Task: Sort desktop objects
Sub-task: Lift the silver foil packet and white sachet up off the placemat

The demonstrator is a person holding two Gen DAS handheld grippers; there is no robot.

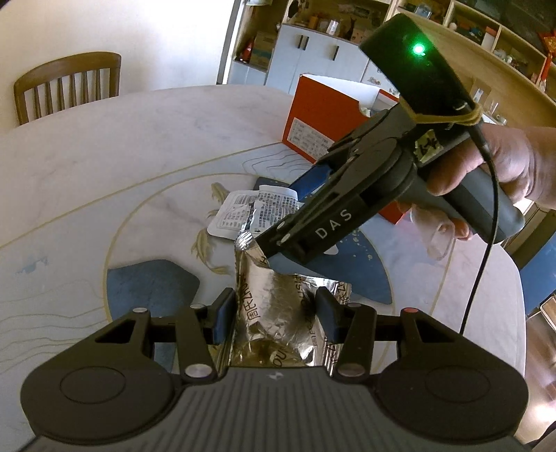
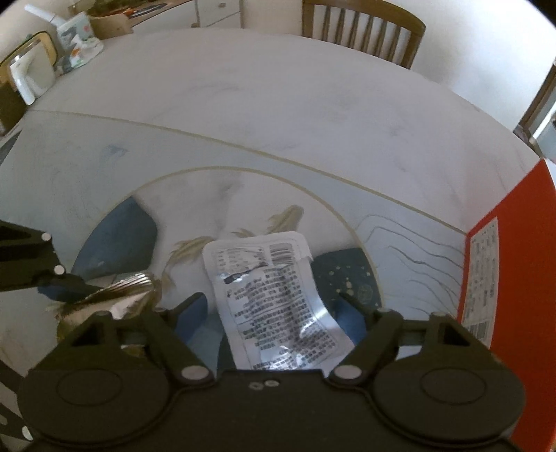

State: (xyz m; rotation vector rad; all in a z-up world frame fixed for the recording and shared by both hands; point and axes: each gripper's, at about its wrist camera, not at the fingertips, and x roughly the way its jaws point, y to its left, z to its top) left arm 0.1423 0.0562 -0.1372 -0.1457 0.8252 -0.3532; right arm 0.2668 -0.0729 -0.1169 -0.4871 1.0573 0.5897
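My left gripper (image 1: 274, 313) is shut on a crumpled silver foil packet (image 1: 271, 302) and holds it just above the table. In the right wrist view the same foil packet (image 2: 128, 290) shows at the left, with one left finger (image 2: 66, 287) pressing on it. A white printed sachet (image 2: 278, 313) lies flat on the table between the fingers of my right gripper (image 2: 271, 300). Those jaws stand open, with a gap on each side of the sachet. In the left wrist view a hand tilts the right gripper (image 1: 278, 220) steeply down over the sachet (image 1: 239, 212).
An orange box (image 1: 319, 114) stands upright close behind the sachet, at the right edge in the right wrist view (image 2: 514, 278). The round white table (image 1: 139, 139) has blue patches. A wooden chair (image 2: 365, 31) stands at the far side. Small items (image 2: 34, 76) crowd the far left.
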